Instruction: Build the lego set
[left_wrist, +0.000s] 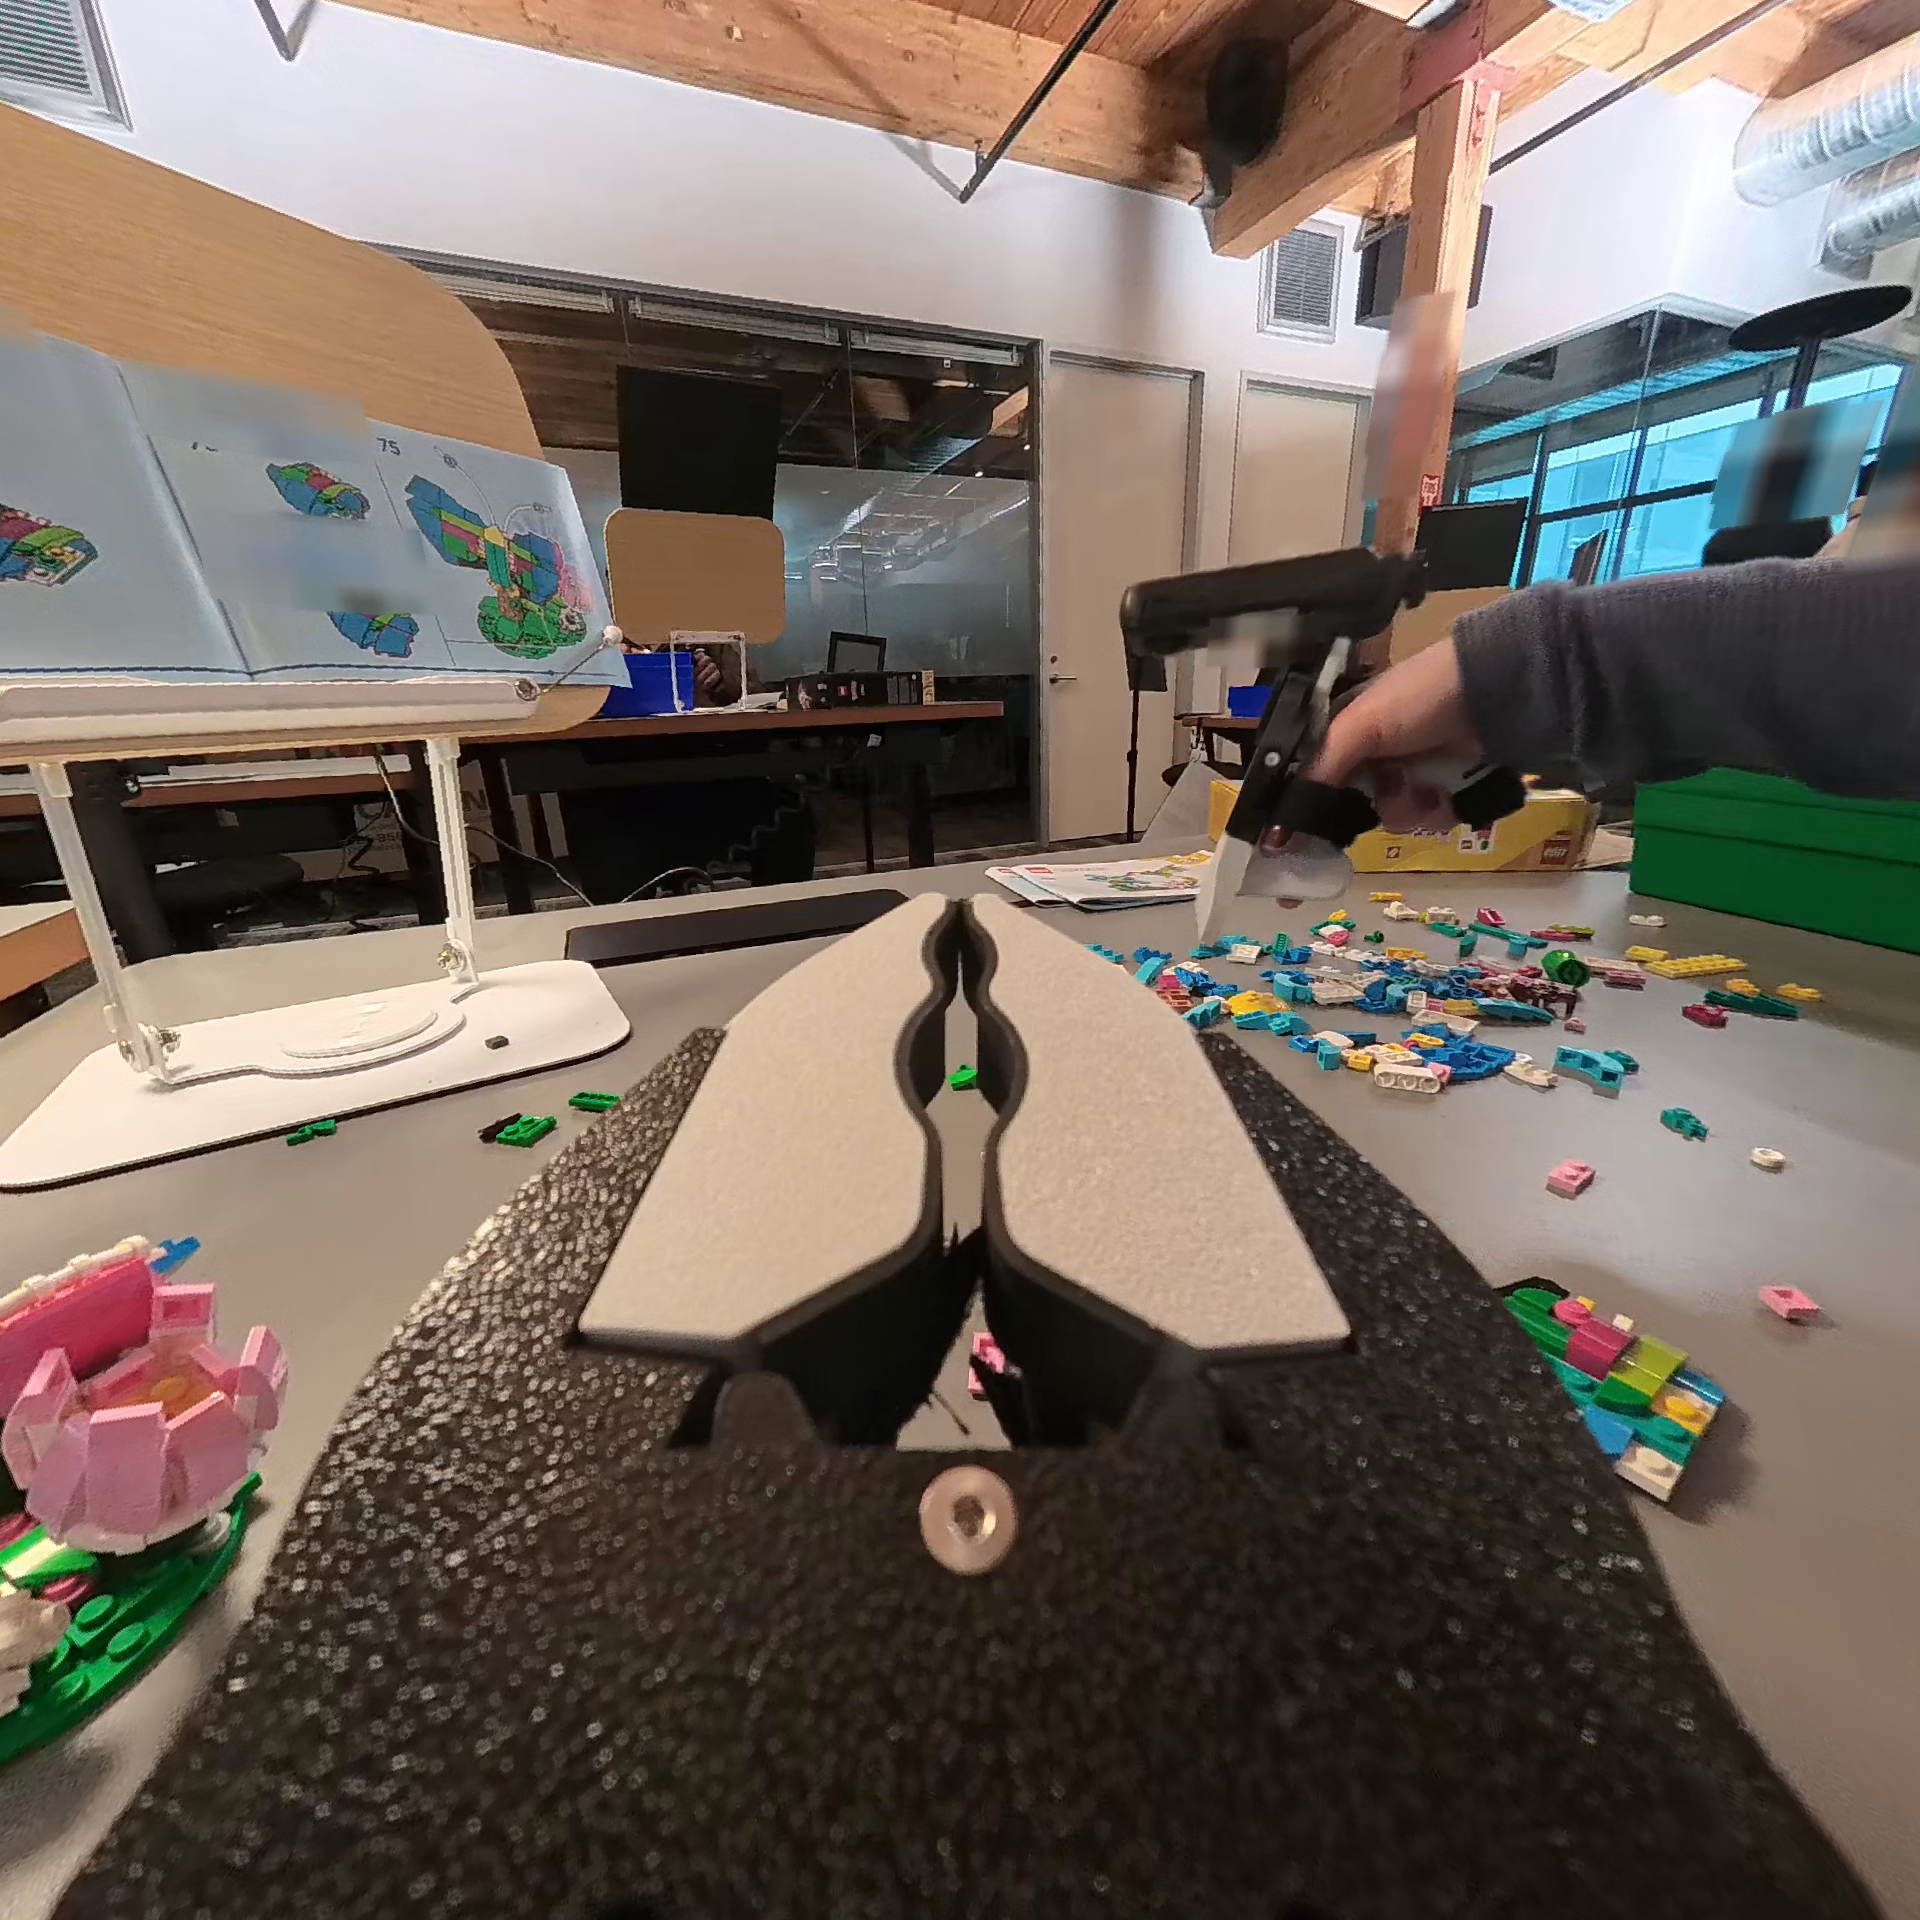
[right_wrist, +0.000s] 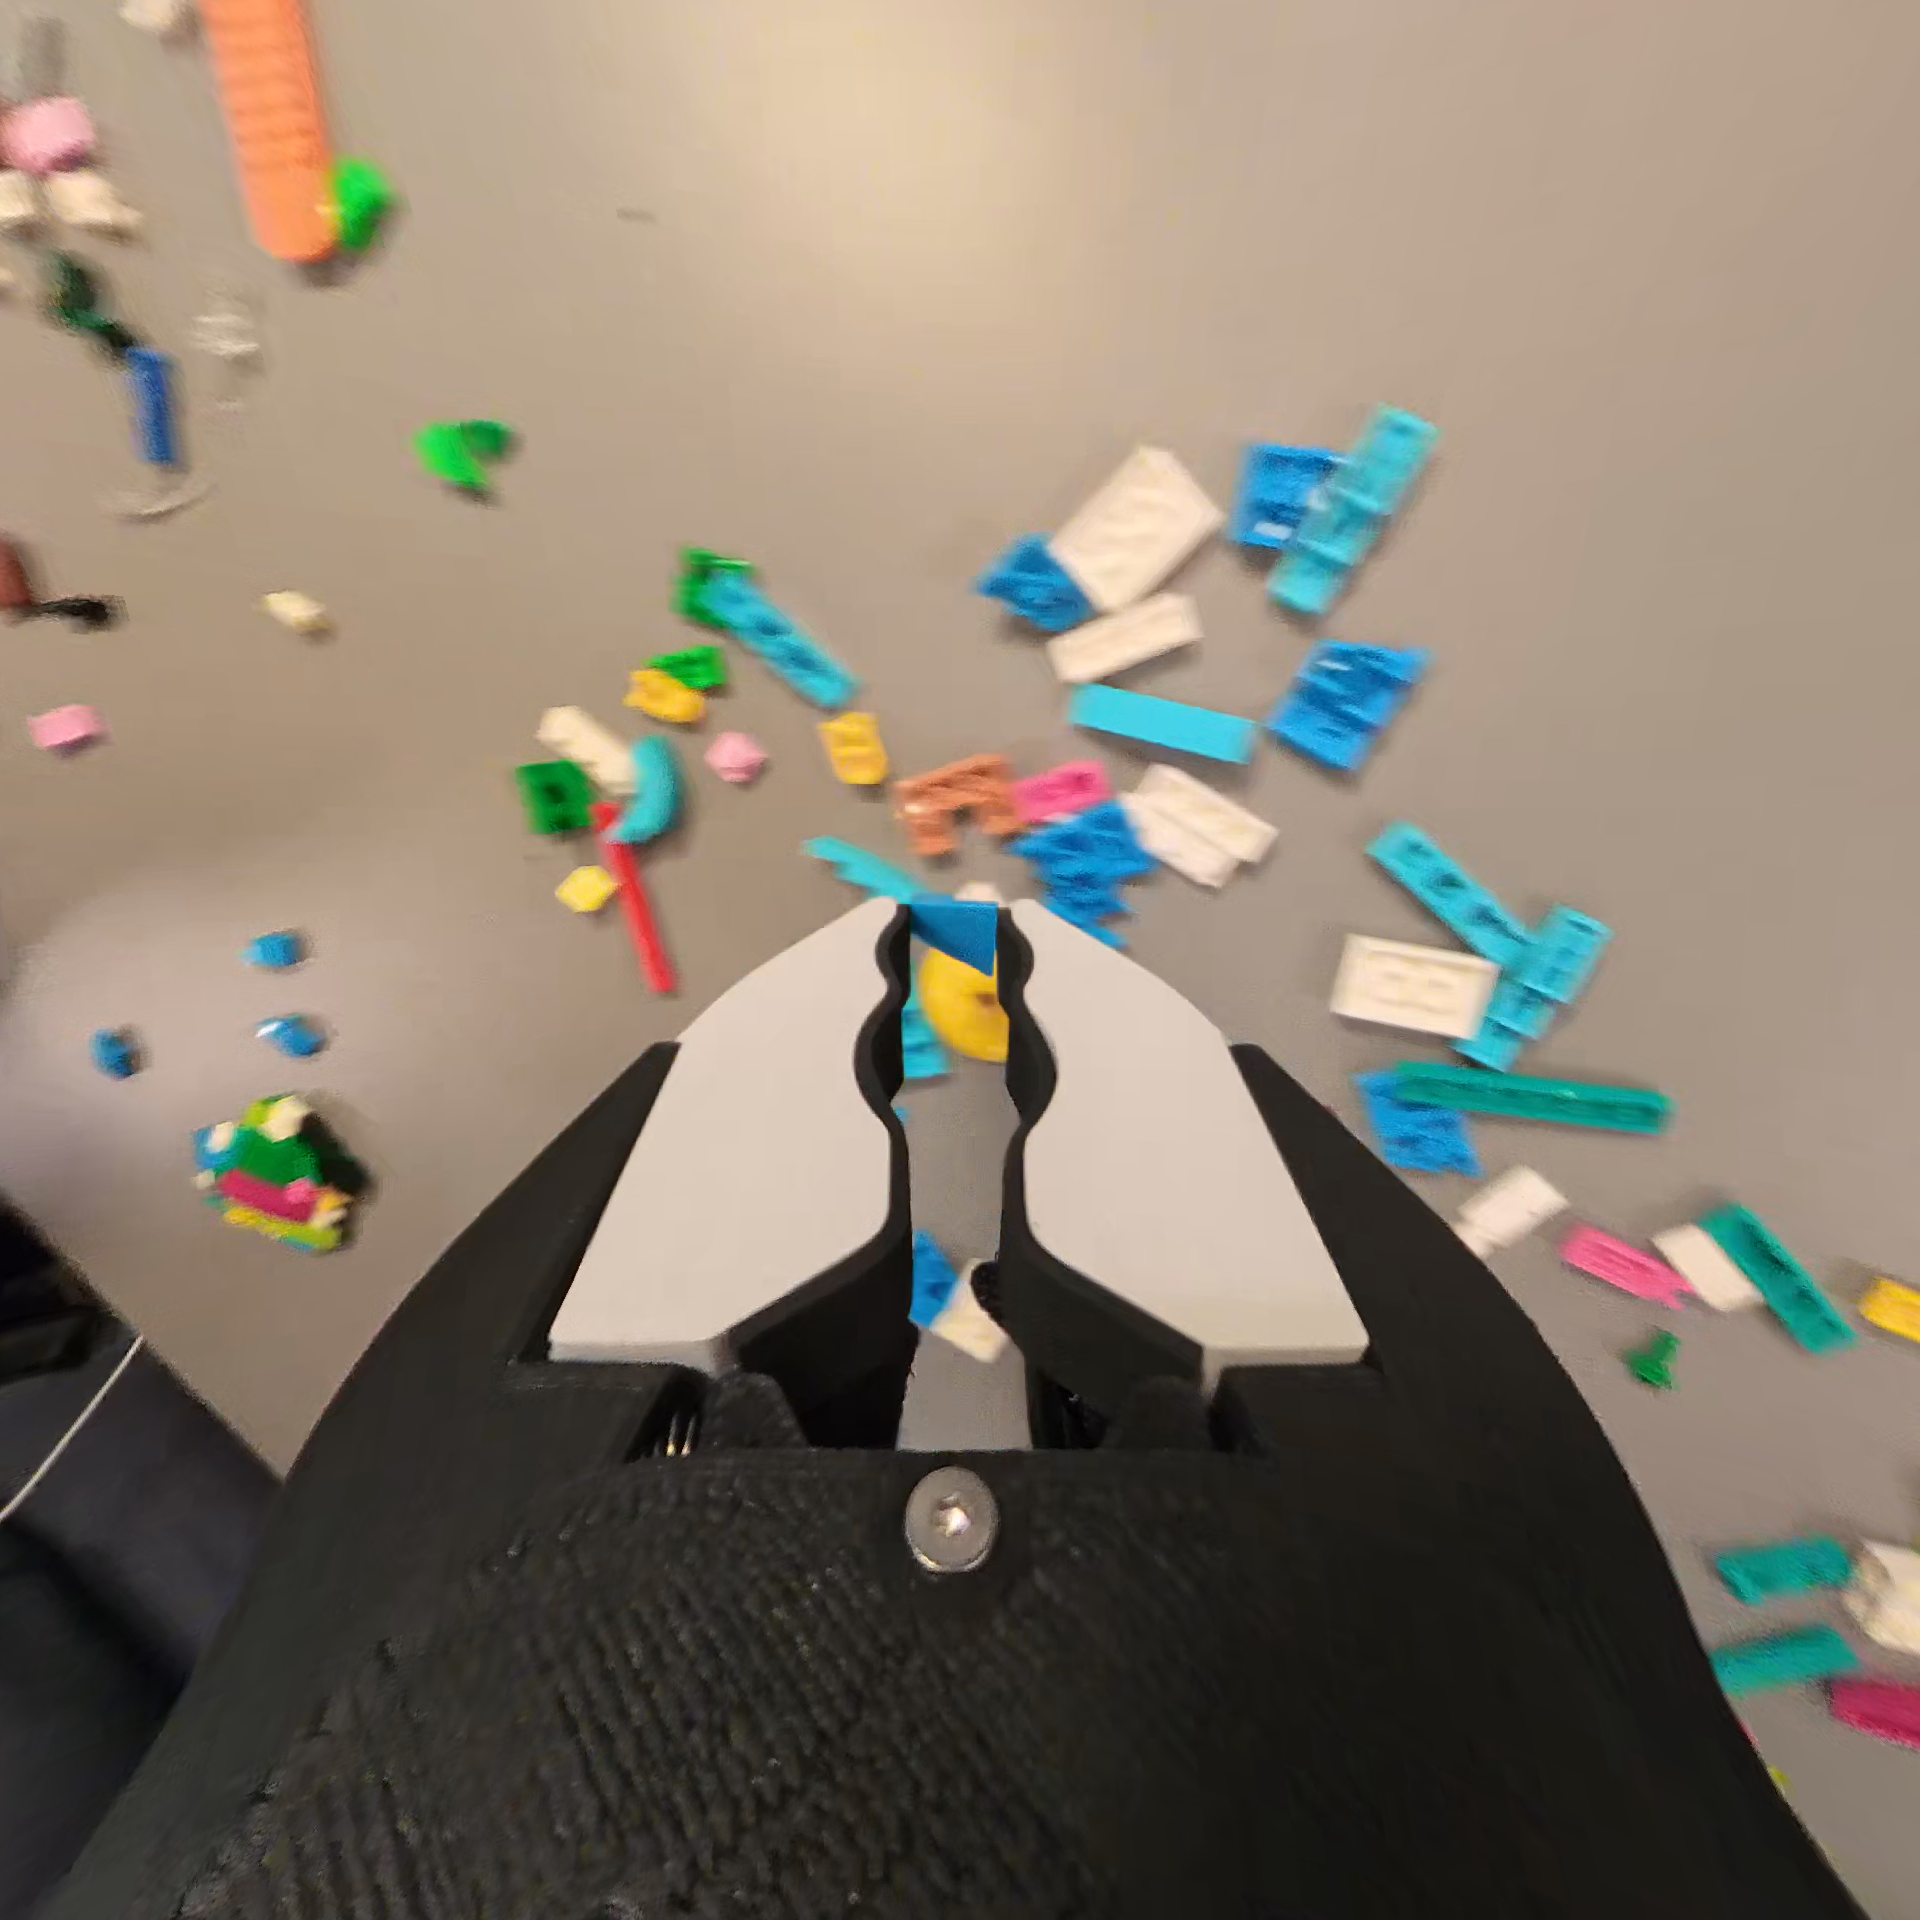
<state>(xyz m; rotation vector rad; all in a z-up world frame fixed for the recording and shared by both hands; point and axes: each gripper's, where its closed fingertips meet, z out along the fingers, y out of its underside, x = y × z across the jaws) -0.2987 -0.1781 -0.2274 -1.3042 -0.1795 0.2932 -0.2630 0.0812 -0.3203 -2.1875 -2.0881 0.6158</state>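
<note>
My left gripper (left_wrist: 961, 909) is shut and empty, held low over the grey table (left_wrist: 1195, 1226). A pink lotus build (left_wrist: 135, 1403) on a green base sits at its lower left. A small green, pink and blue partial build (left_wrist: 1621, 1382) lies to its right and also shows in the right wrist view (right_wrist: 275, 1174). My right gripper (right_wrist: 954, 930) is shut on a small blue brick (right_wrist: 956, 935) just above the loose brick pile (right_wrist: 1143, 790). In the left wrist view the right gripper (left_wrist: 1216, 925) points down at the pile (left_wrist: 1403, 997).
An open instruction booklet (left_wrist: 291, 551) rests on a white stand (left_wrist: 312, 1039) at the left. A green box (left_wrist: 1777, 852), a yellow box (left_wrist: 1475, 842) and a second booklet (left_wrist: 1101, 878) lie behind the pile. An orange brick separator (right_wrist: 275, 125) lies far left. My right fingertips sit around 30 centimetres from my left ones.
</note>
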